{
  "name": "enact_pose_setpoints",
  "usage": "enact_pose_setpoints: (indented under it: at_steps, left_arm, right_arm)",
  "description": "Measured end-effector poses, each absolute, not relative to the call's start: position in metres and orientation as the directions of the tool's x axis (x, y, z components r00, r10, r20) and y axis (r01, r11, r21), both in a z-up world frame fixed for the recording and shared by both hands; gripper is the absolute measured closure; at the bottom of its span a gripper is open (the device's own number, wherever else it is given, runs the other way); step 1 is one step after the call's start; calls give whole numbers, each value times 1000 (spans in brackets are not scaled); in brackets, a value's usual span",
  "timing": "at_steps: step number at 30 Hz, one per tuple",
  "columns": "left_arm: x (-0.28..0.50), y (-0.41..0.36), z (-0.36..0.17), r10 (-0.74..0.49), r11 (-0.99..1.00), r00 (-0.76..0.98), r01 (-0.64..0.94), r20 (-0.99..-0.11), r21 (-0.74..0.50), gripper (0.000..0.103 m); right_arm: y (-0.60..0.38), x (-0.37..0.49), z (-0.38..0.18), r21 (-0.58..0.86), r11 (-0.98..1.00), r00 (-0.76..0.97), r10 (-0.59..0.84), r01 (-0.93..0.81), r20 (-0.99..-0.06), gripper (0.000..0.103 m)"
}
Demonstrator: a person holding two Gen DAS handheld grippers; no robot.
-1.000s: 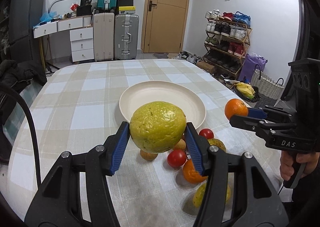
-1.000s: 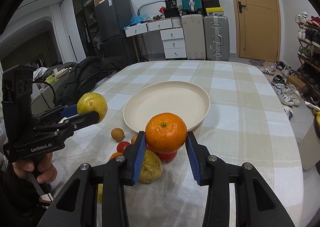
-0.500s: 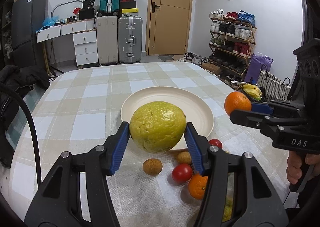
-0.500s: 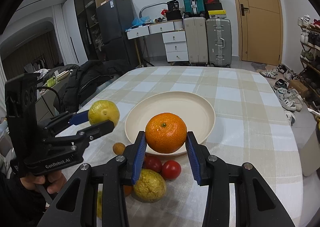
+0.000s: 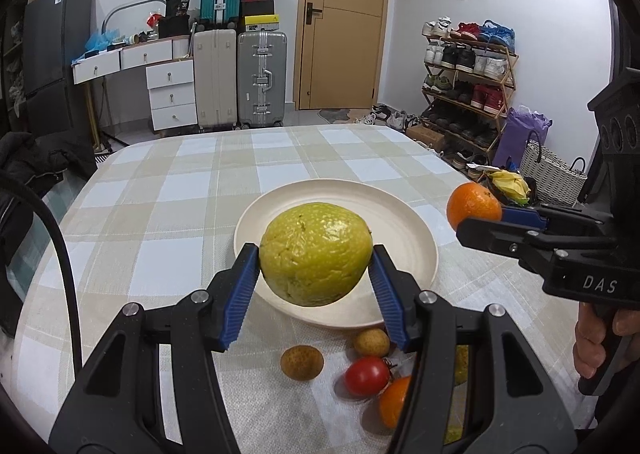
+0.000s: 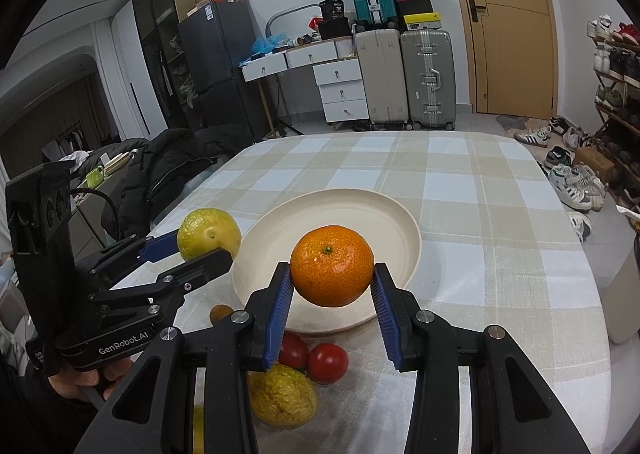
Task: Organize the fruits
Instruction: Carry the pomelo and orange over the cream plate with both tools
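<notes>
Left tongs (image 5: 315,266) clamp a yellow-green citrus (image 5: 315,254); right tongs (image 6: 331,290) clamp an orange (image 6: 331,265). Both fruits held above near rim of cream plate (image 5: 404,221) on desk (image 5: 168,189).

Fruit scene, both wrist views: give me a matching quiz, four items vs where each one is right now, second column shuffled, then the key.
Column 1
1. yellow-green citrus
2. orange mandarin
3. cream plate
4. red tomato

Column 2
A. on the checked tablecloth, nothing lying in it
B. clamped in the right gripper
C. clamped in the left gripper
D. loose on the cloth, on the near side of the plate

Pairs: 1-C, 2-B, 3-A, 4-D
</notes>
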State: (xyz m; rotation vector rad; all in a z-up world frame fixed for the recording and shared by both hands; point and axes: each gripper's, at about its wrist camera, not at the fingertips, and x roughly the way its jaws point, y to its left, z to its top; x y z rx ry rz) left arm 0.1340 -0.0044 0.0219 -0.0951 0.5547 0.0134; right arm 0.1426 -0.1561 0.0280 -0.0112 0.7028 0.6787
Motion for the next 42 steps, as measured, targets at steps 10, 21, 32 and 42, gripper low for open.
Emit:
enact_pose_setpoints:
  at_steps: [10,21,32,42]
  left_arm:
    - [162,-6,11,2,996,837,-51,-548,-74,49]
    - [189,-6,-8,9,997,806,-56,-592,-62,49]
    - [199,-6,-16,20,997,783,-62,-622,-46,49]
    - [198,-4,-17,26,996,787,-73,-616,-51,49]
  right_arm:
    - [-146,165,4,233,795,518,555,-560,-651,62]
    - [-135,177,-12,227,804,501,535,-550,-680,62]
    - [-129,182,-22,210,812,499,515,-545,-697,62]
    - [-129,183,-22,199,814,505,509,-546,-697,58]
